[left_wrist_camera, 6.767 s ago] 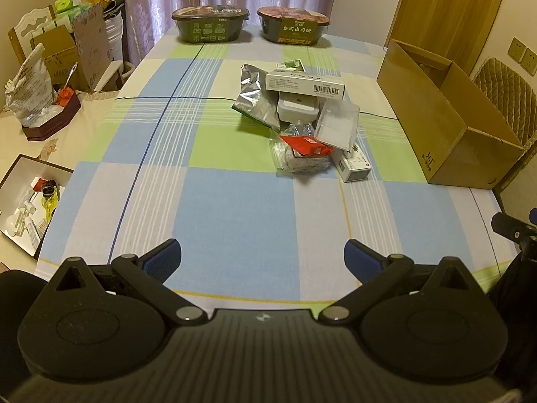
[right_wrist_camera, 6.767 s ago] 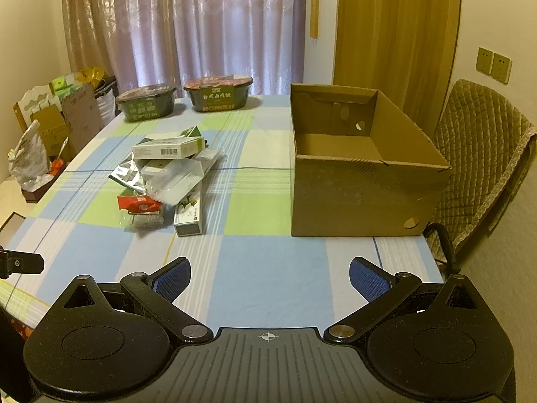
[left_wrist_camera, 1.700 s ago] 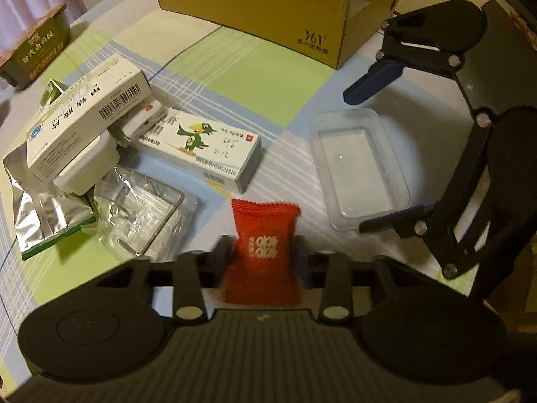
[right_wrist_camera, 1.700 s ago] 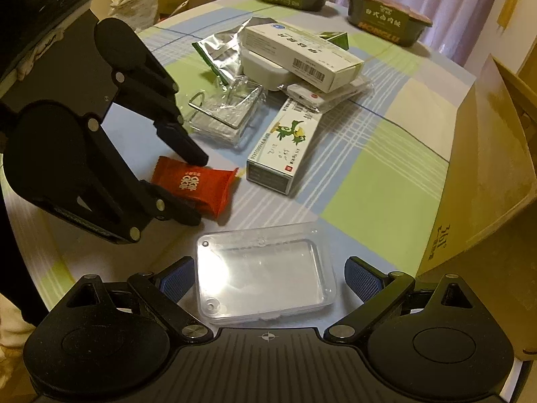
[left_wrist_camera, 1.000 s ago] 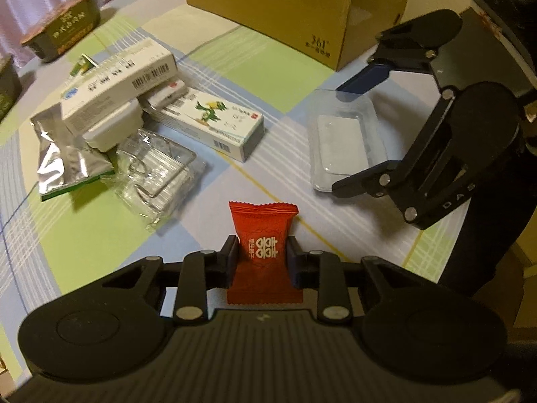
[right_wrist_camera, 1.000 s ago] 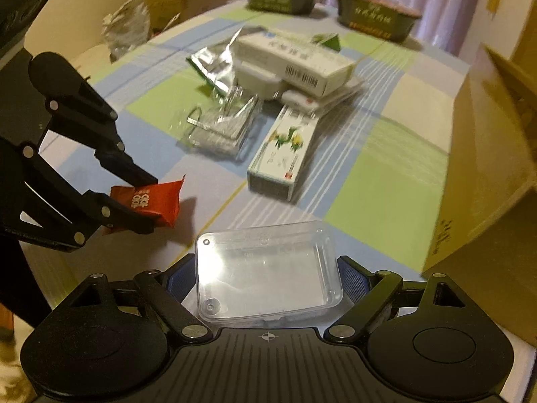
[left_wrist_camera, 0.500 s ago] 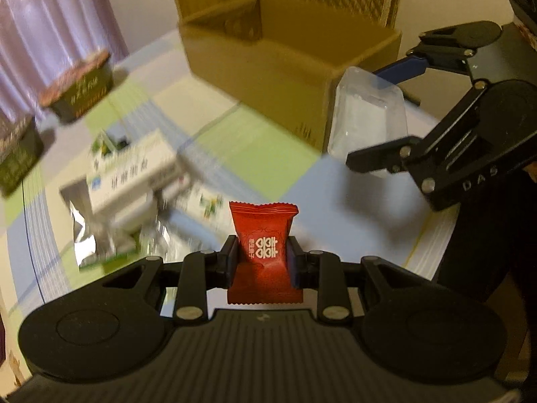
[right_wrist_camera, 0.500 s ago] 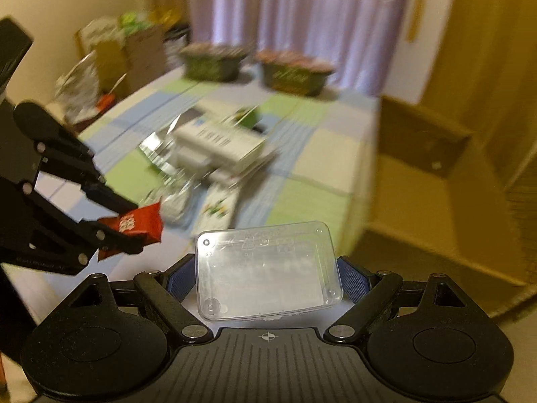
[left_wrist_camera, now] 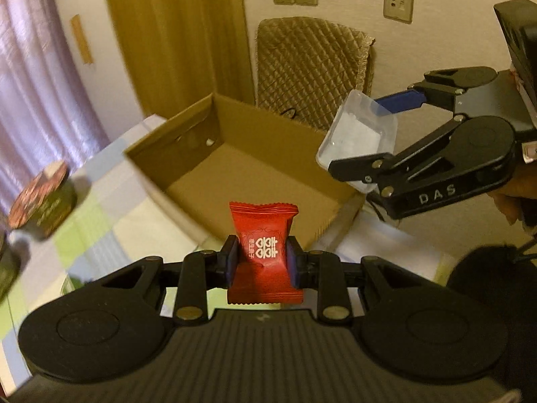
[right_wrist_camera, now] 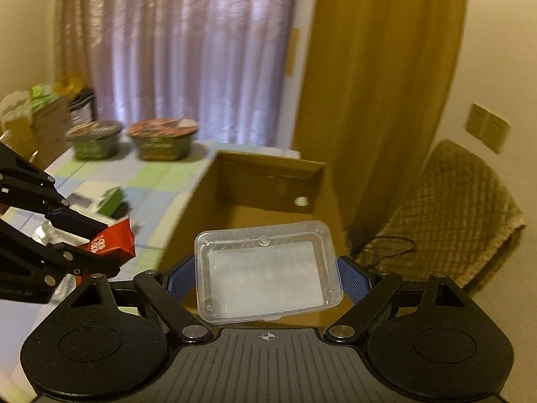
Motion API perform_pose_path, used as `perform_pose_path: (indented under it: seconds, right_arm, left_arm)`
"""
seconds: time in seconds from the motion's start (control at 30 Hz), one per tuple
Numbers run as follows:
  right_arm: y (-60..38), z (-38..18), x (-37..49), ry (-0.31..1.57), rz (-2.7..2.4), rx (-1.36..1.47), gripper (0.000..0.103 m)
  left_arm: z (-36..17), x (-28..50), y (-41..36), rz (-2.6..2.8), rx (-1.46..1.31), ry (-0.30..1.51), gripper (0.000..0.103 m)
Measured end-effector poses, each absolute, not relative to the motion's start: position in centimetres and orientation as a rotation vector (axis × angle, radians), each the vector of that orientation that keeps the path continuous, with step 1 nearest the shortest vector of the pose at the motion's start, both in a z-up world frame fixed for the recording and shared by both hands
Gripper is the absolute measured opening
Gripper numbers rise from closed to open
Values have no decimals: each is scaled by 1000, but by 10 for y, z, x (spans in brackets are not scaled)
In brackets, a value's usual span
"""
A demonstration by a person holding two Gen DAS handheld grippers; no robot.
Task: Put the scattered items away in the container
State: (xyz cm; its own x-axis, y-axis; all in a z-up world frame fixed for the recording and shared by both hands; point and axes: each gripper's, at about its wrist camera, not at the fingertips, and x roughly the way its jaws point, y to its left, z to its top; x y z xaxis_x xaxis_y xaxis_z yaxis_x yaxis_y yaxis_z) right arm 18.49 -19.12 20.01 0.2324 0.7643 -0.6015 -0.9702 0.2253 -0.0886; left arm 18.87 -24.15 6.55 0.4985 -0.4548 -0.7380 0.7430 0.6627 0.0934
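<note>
Both grippers loaded, both short of the drop.

Left gripper (left_wrist_camera: pixel 262 261): closed down on a red candy sachet (left_wrist_camera: pixel 264 252), pads pinching its two side edges, long axis running forward along the fingers, printed face up. It hangs above the near rim of the open cardboard box (left_wrist_camera: pixel 188 154). The box cavity lies straight ahead and below, so the release looks like a short push forward past the rim.

Right gripper (right_wrist_camera: pixel 268 275): closed partway on a clear plastic case (right_wrist_camera: pixel 268 273), held by its short ends, long axis across the fingers, lid face toward the camera. In the left wrist view the case (left_wrist_camera: pixel 357 134) sits up above the box's right-hand corner, tilted, roughly over the rim or just outside it (fisheye, can't call it closer). From the right wrist view the box (right_wrist_camera: pixel 265 181) opening is directly ahead and lower.

Key relation: both items are at the near end of the box, sachet on the left side, case on the right, apart from each other. I'd judge the left is slightly nearer a clean drop, since the sachet's tip already overlaps the opening in its own view.

Box interior looks bare where visible. Remaining clutter is still on the checked table (right_wrist_camera: pixel 151 181) left of the box: a foil pouch, a green-and-white carton (blurred). The two instant-noodle bowls (right_wrist_camera: pixel 157 139) are at the far end.
</note>
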Motion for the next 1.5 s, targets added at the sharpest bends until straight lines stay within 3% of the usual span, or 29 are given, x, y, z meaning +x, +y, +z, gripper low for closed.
perform_pose_path:
  seconds: [0.33, 0.43, 1.07, 1.1, 1.13, 1.17, 1.5]
  right_arm:
    - [-182, 178, 225, 552, 1249, -473, 90]
    - [-176, 174, 228, 570, 1247, -460, 90]
    - [-144, 158, 209, 634, 1314, -539, 90]
    - [-144, 158, 206, 627, 1320, -547, 92]
    - [-143, 158, 205, 619, 1322, -552, 102]
    - [-143, 159, 202, 597, 1317, -555, 103]
    - [-151, 170, 193, 578, 1328, -536, 103]
  left_arm:
    - [41, 224, -275, -711, 382, 791, 26]
    - [42, 228, -273, -684, 341, 798, 53]
    - [41, 198, -195, -579, 180, 842, 55]
    - [41, 196, -193, -577, 176, 844, 55]
    - [41, 196, -190, -575, 168, 847, 57]
    - [40, 194, -188, -573, 157, 852, 59]
    - [34, 178, -161, -537, 108, 874, 60]
